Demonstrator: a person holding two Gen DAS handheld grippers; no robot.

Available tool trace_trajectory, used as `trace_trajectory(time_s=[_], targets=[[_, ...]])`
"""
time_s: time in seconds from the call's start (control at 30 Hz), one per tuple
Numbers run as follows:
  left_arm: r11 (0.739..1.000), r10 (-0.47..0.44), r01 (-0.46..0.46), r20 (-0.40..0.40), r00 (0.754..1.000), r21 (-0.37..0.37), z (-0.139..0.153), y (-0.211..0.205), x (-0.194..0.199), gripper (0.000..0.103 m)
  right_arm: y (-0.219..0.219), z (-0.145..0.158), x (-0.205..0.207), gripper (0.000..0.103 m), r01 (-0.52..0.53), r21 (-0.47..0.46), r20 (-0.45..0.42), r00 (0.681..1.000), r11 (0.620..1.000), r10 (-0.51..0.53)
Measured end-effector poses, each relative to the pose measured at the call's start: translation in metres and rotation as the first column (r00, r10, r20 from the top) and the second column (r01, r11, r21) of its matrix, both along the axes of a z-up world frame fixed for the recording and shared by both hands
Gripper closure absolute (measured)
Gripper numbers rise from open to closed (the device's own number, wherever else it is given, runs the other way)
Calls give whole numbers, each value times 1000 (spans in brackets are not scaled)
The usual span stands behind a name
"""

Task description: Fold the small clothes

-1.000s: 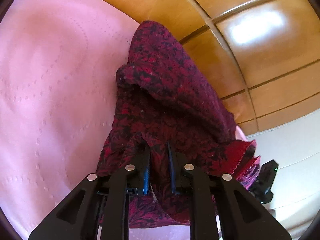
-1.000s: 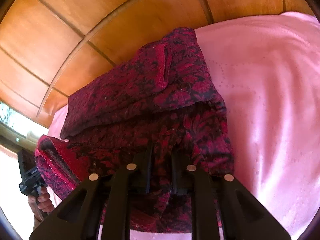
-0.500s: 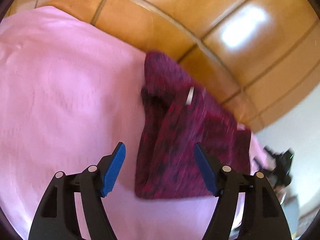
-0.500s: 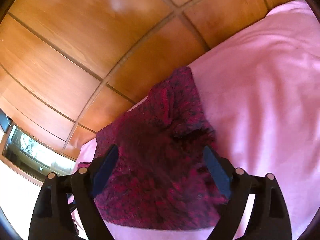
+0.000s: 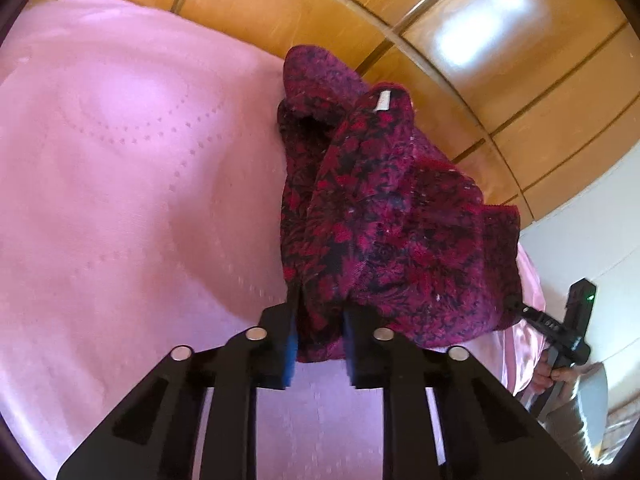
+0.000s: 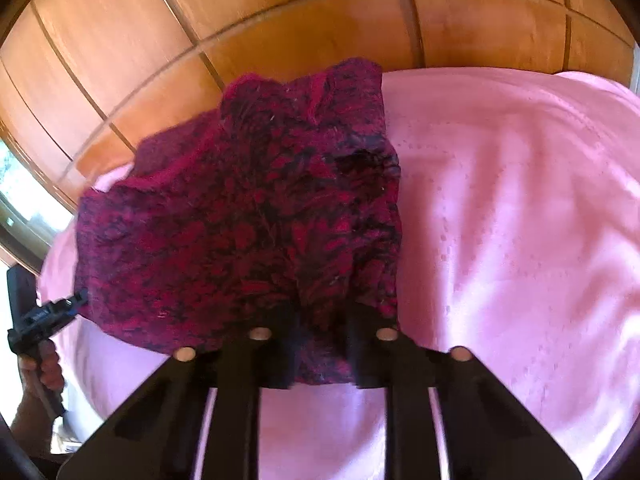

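Note:
A small dark red and black patterned garment lies bunched on a pink bedspread, with a white label showing near its far end. My left gripper is shut on the garment's near edge. In the right wrist view the same garment lies on the bedspread, and my right gripper is shut on its near edge. Each view shows the other gripper at the garment's far corner, the right one and the left one.
A wooden panelled wall runs close behind the bed; it also shows in the right wrist view. A white wall is at the right. A window is at the left edge.
Both grippers let go of the garment and opened wide half a second ago. Now both have shut again on the garment's near edge, which is more folded over.

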State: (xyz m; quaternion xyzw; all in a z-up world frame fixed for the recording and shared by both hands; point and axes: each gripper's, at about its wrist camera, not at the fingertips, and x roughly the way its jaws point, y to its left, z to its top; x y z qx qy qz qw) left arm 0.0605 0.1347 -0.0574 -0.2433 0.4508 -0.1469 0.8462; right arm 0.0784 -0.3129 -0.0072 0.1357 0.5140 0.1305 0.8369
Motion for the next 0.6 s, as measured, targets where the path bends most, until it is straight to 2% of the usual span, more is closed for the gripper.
trace_trajectory(time_s=[0.23,0.37,0.5,0.57,0.6], targets=[[999,-25,27,29,999,-41,21,4,-40,93,0,45,-42,91,-24,30,54,998,999,22],[997,-36,36,5,999,-66,27,10,-75,93,3,57,-74,91,-47,71,30,999,996,45],[997,-40,36,-61,997,-69,18,7,-107,93,-5,51,-109,91,-73,78,-37,996,994,76],[998,-56,53,-85,995,-29,11,1,-114,91,-5,40,-119,91,-81,78,-81,993,994,87],[999,-42,42,-92,995,-5,10,1,-113,86,-4,33,-122,91,-82,64,-100,991,995,88]])
